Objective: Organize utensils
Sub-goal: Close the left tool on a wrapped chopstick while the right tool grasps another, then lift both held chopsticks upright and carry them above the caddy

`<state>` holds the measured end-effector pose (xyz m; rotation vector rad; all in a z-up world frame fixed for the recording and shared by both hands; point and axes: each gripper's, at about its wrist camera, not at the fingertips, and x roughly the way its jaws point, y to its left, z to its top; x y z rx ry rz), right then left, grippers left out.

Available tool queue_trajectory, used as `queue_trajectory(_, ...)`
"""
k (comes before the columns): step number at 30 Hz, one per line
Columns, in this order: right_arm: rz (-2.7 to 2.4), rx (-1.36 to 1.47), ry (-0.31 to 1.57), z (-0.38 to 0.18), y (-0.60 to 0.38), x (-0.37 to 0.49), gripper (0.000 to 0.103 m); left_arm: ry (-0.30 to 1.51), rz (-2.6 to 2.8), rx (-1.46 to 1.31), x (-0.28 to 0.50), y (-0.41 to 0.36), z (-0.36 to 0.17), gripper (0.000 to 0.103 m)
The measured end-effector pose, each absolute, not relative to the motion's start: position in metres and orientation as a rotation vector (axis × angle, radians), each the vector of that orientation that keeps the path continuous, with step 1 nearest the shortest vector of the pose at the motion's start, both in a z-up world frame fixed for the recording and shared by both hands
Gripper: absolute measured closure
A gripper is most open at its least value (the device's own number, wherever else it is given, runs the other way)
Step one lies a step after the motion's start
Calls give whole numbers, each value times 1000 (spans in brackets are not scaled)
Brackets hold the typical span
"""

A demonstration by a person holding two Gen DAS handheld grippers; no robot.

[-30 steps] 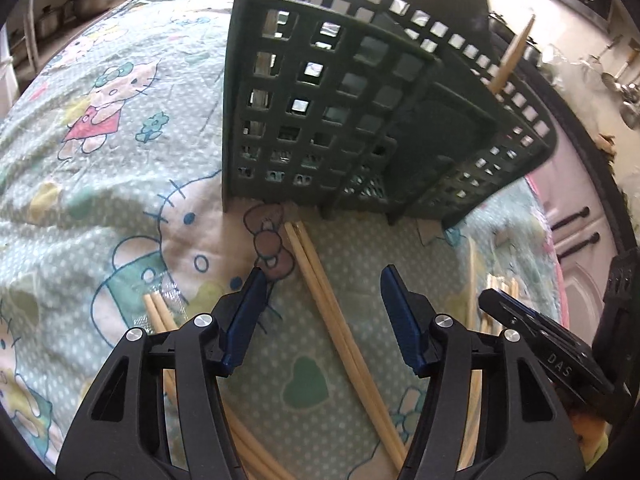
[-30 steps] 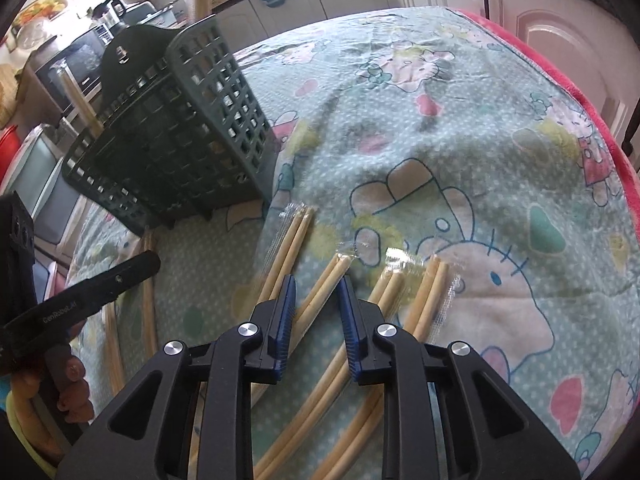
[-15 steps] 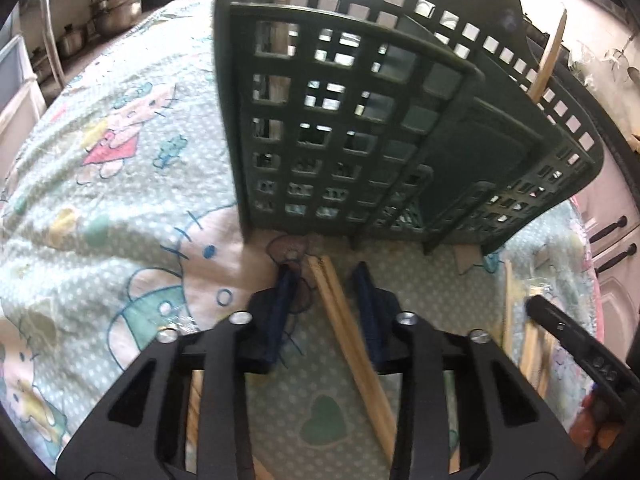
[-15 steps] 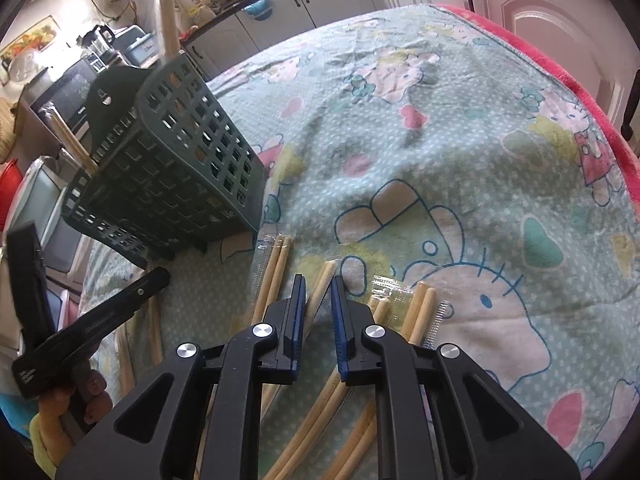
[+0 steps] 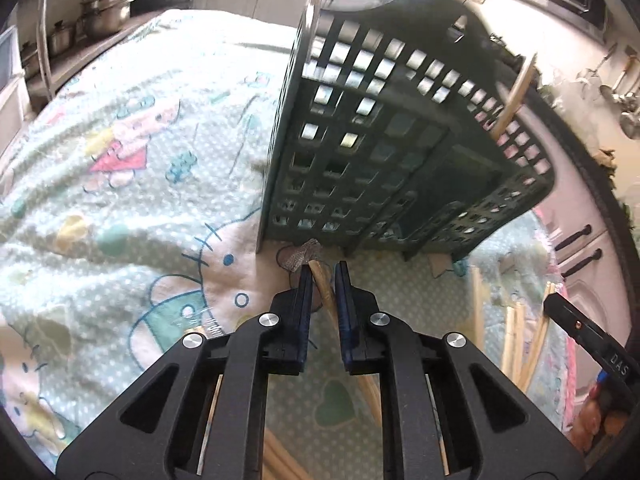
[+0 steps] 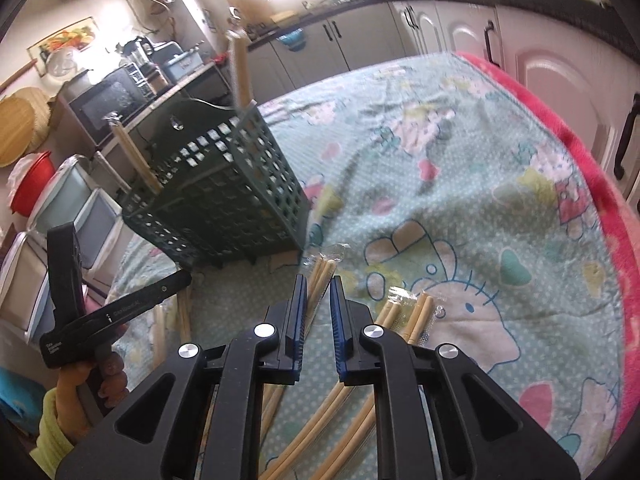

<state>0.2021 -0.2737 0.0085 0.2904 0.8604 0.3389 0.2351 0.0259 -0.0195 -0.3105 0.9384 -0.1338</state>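
Note:
A dark green lattice utensil holder [image 5: 360, 160] [image 6: 224, 192] stands on the cartoon-print tablecloth [image 5: 140, 200], with wooden chopsticks [image 5: 516, 92] [image 6: 132, 152] sticking out of it. My left gripper [image 5: 322, 276] is just in front of the holder's base. Its jaws are closing, and the pads grip a wrapped chopstick pair [image 5: 326, 296] near its tip. My right gripper [image 6: 318, 284] is shut on another wrapped pair [image 6: 326, 268], whose far end points at the holder. A hand [image 6: 100, 380] holds the left gripper's handle [image 6: 112, 312] at the left of the right wrist view.
More wrapped chopstick pairs lie on the cloth [image 6: 420, 316] [image 5: 516, 340]. The table's red edge [image 6: 580, 160] runs along the right, with cabinets behind it. Pots [image 5: 104, 8] stand on a shelf beyond the far left. The right gripper's black body [image 5: 588, 336] shows at right.
The left jaws went from wide open to pinching the chopstick pair, and the gripper moved up close to the holder. The right jaws narrowed onto their pair, and that gripper rose.

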Motion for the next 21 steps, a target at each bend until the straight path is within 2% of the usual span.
queue_trajectory(11, 393, 226, 736, 52, -264, 179, 93, 778, -215, -294, 202, 29, 49, 98)
queue_trajectory(21, 440, 179, 643, 84, -250, 161, 95, 670, -254, -269, 177, 15, 86, 100)
